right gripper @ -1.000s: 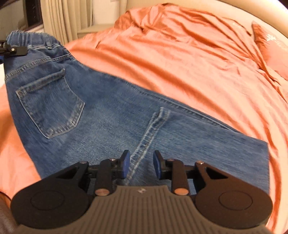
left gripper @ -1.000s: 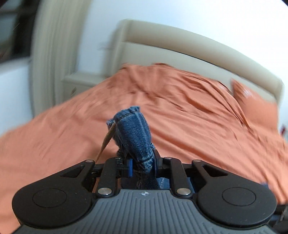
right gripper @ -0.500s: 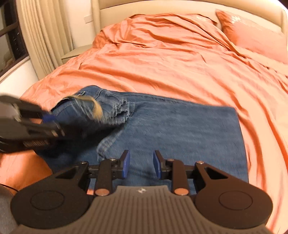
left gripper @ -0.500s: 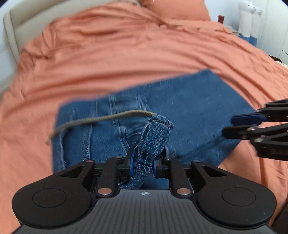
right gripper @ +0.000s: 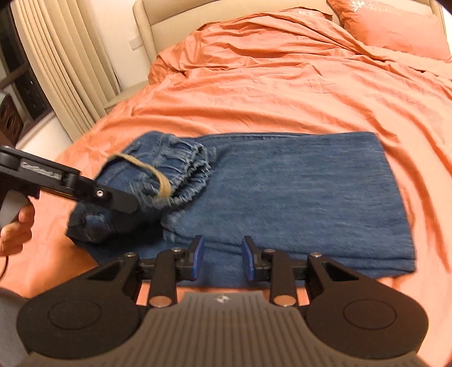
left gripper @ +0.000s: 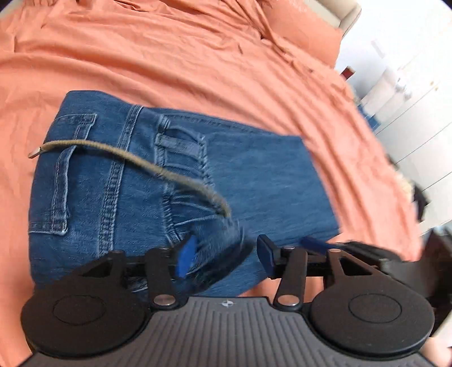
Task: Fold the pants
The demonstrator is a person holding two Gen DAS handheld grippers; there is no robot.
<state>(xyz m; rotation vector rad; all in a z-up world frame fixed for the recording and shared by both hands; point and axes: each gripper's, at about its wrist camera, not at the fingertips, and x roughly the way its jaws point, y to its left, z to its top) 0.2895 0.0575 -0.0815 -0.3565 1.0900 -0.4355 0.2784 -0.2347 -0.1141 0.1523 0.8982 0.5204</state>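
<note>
Blue denim pants [left gripper: 158,180] lie folded on the orange bedspread [left gripper: 169,50], waistband end laid over the legs. A tan drawstring [left gripper: 135,158] trails across the waistband. My left gripper [left gripper: 224,255] is open, its jaws spread, with the bunched waistband [left gripper: 223,240] blurred between them. In the right wrist view the pants [right gripper: 296,192] stretch to the right; the left gripper [right gripper: 124,199] sits at the gathered waistband [right gripper: 183,166]. My right gripper [right gripper: 221,261] is open and empty just above the pants' near edge.
Cream headboard [right gripper: 175,22] and an orange pillow [right gripper: 395,28] lie at the far end of the bed. Beige curtains [right gripper: 65,65] hang on the left. White cupboards [left gripper: 409,107] stand beyond the bed's right side. A hand [right gripper: 14,225] holds the left gripper.
My left gripper carried the waistband over onto the legs, lowered it, and opened its jaws. The right gripper stayed open near the pants' front edge.
</note>
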